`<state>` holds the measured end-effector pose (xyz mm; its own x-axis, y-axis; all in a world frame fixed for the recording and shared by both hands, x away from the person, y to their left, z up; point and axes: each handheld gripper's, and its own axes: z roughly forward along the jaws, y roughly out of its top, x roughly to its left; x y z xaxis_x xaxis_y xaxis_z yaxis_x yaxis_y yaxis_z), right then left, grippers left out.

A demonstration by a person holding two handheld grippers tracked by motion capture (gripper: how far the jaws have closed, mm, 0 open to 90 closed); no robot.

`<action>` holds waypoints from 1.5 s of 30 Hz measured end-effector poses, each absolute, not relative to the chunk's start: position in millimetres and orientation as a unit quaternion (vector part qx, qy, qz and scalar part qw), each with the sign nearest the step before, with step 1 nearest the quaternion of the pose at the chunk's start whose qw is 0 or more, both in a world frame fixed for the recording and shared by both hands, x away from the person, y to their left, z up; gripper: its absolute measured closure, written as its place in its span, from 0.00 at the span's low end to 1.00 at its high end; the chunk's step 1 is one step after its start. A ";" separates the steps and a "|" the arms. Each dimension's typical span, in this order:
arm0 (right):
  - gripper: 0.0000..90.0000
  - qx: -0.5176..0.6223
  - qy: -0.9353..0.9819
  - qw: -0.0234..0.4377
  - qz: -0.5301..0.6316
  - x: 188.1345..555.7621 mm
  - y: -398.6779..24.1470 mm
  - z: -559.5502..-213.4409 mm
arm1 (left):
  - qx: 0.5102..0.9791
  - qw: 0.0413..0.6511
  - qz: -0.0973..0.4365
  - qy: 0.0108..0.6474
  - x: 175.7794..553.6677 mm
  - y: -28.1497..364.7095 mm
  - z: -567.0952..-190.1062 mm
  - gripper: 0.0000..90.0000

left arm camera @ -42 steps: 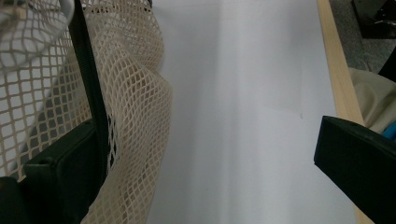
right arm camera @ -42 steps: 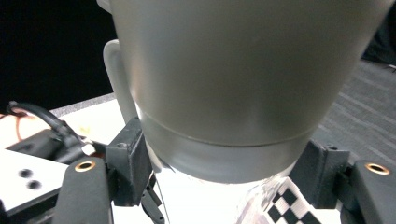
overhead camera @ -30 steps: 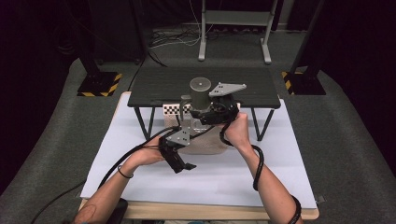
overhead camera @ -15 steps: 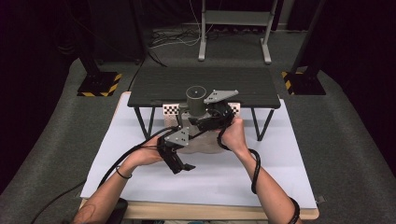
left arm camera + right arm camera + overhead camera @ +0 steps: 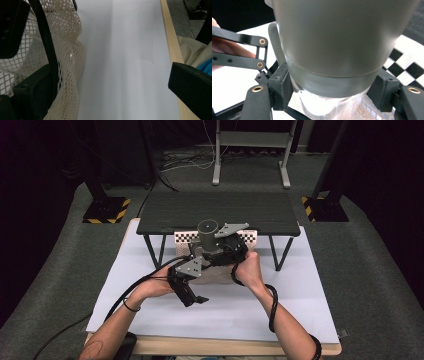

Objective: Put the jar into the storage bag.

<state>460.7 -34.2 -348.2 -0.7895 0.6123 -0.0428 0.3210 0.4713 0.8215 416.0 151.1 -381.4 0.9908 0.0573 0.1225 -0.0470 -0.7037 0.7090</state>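
Dark room all round, grey carpet lying under a wooden table [image 5: 225, 346], white sheet [image 5: 300, 310] covering its top. Standing across the far part of the sheet – a low black slatted rack [image 5: 215, 210] on thin legs, with a checkerboard card [image 5: 182, 238] showing just under its near edge.

Right gripper [image 5: 206, 252] clamping a grey bottle [image 5: 206, 236] from both sides, pads pressing tight against the lower band of its body, as the right gripper view is showing close up [image 5: 332, 92]. Holding the bottle [image 5: 337, 45] upright, lid uppermost, just in front of the rack and above the sheet. Lower end of the bottle meeting a cream mesh bag [image 5: 367, 110], with something pale and translucent bunching right under it; whether the base is already inside the mesh, cannot tell.

Left gripper [image 5: 197, 299] lying low on the sheet, near and to the left of the bottle, jaws spreading wide apart [image 5: 110, 95]. Pinching nothing – mesh bag [image 5: 70, 57] draping over and around one jaw alone, the other jaw standing clear by the table's wooden edge [image 5: 170, 45]. Bag [image 5: 212, 276] lying bunched between the two hands, directly below the bottle.
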 end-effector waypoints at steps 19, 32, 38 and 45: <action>0.33 0.288 0.878 0.152 0.350 473.5 -25.5 -366.9 | 0.925 0.371 0.078 0.003 422.3 149.2 -388.0 0.00; 0.33 0.275 0.890 0.138 0.337 475.4 -25.3 -364.1 | 0.924 0.373 0.081 -0.003 420.5 149.4 -385.1 0.00; 0.33 0.271 0.892 0.131 0.338 474.1 -26.6 -361.1 | 0.919 0.386 0.079 -0.008 418.7 152.8 -379.5 0.00; 0.11 0.259 0.893 0.115 0.351 471.5 -35.0 -343.2 | 0.913 0.398 0.093 -0.005 414.2 161.8 -368.7 0.00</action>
